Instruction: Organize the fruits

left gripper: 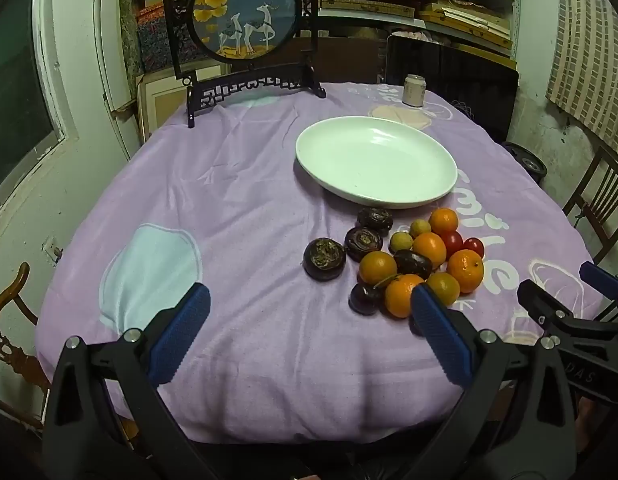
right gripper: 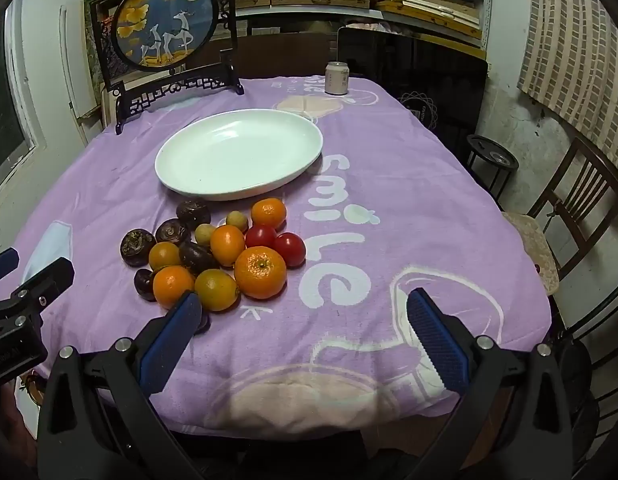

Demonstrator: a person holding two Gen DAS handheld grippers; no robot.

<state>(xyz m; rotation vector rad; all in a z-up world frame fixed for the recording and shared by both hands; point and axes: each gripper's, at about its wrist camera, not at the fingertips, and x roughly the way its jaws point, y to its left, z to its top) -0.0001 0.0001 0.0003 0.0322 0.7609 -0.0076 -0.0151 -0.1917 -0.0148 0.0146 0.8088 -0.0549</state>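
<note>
We hold the left gripper (left gripper: 309, 308) and right gripper (right gripper: 303, 312) low at the near table edge, both w/ jaws spread wide & nothing btwn them; just ahead the fruit pile (right gripper: 217, 248) sits on the purple cloth (right gripper: 389, 220), oranges touching tomatoes & dark fruits. We judge the nearest orange (right gripper: 260, 272) light, firm, round, prob. rolls, so pinch across its middle; tomatoes softer, go gentle; beyond lies the white plate (right gripper: 181, 152), bare.

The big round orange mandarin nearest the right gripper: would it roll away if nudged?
Probably a little: the big round orange mandarin is ball-shaped, but the soft wrinkled purple tablecloth should slow it. The neighbouring red cherry tomatoes and yellow-green citrus touch it, so a push would likely shift them too.
</note>
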